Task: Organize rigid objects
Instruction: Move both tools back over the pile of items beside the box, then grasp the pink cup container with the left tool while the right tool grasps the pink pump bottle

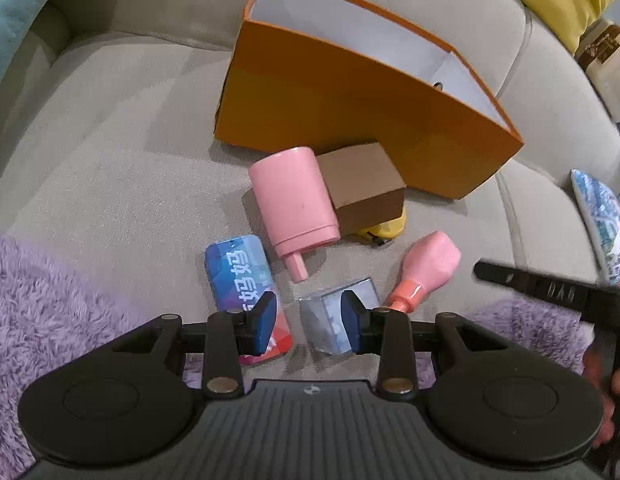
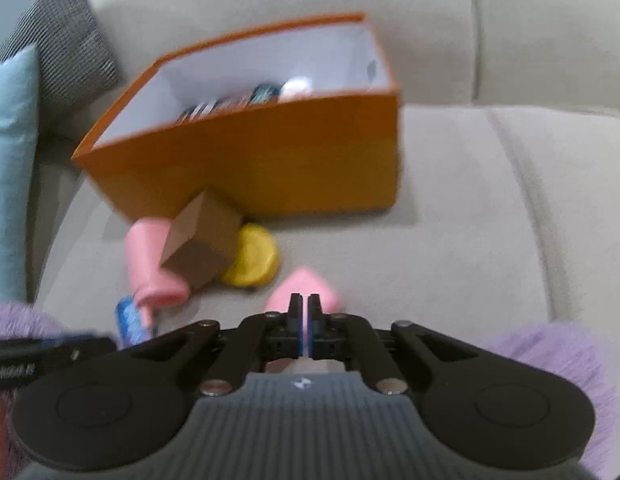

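While your left gripper [image 1: 308,322] hovers with its jaws spread above the sofa cushion [image 1: 110,160], holding nothing, line it up before you commit. The small grey-blue cube [image 1: 329,316] lies just under the right-hand pad [image 1: 349,320], and the blue card tin [image 1: 238,276] under the other, so shift sideways until one item alone sits between the pads. Your right gripper [image 2: 306,322] has its jaws drawn almost together over the pink bottle [image 2: 306,288]; whether it pinches the bottle's neck is hidden from this angle. The orange box [image 1: 349,120] stands open behind the pile, some items already inside. Lift straight up, clear the pink cylinder [image 1: 294,204] and brown box [image 1: 361,184], then lower in.
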Action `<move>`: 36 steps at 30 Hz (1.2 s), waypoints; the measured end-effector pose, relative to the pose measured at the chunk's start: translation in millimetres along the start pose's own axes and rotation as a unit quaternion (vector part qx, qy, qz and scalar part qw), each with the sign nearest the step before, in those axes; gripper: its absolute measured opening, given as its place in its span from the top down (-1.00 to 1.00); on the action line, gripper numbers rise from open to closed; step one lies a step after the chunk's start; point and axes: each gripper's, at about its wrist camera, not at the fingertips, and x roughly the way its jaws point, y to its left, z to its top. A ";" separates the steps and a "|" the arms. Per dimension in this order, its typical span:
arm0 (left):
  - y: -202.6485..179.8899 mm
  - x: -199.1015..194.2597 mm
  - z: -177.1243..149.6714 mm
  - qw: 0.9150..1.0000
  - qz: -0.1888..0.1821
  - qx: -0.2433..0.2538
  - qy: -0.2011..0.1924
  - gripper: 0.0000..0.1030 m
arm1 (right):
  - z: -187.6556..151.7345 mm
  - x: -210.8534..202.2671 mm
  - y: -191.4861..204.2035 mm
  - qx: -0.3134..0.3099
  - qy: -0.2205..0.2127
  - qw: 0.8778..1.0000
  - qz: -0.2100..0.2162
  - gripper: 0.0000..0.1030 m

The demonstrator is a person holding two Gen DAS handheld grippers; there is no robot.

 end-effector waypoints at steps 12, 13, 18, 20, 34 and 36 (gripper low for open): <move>6.6 9.4 -0.6 1.000 0.000 -0.008 0.003 0.21 | -27.4 65.6 28.4 0.000 0.085 0.996 0.016 0.41; 7.8 10.2 0.6 1.000 -0.002 -0.011 0.002 0.21 | -27.7 70.8 28.9 -0.001 0.088 0.996 0.012 0.41; 10.5 23.1 10.3 1.000 0.004 -0.027 0.000 0.01 | -26.7 74.1 31.3 -0.014 0.087 0.996 0.014 0.54; 10.2 30.5 15.0 0.999 0.009 -0.031 0.002 -0.01 | -24.6 67.9 32.0 -0.023 0.084 0.996 0.014 0.60; 5.4 40.0 25.3 0.999 0.043 -0.012 0.014 0.73 | 3.8 15.7 15.3 -0.031 0.035 0.999 -0.006 0.78; 4.9 24.2 25.5 0.999 0.048 -0.004 -0.002 0.73 | 6.6 10.0 13.3 -0.025 0.026 0.999 0.010 0.79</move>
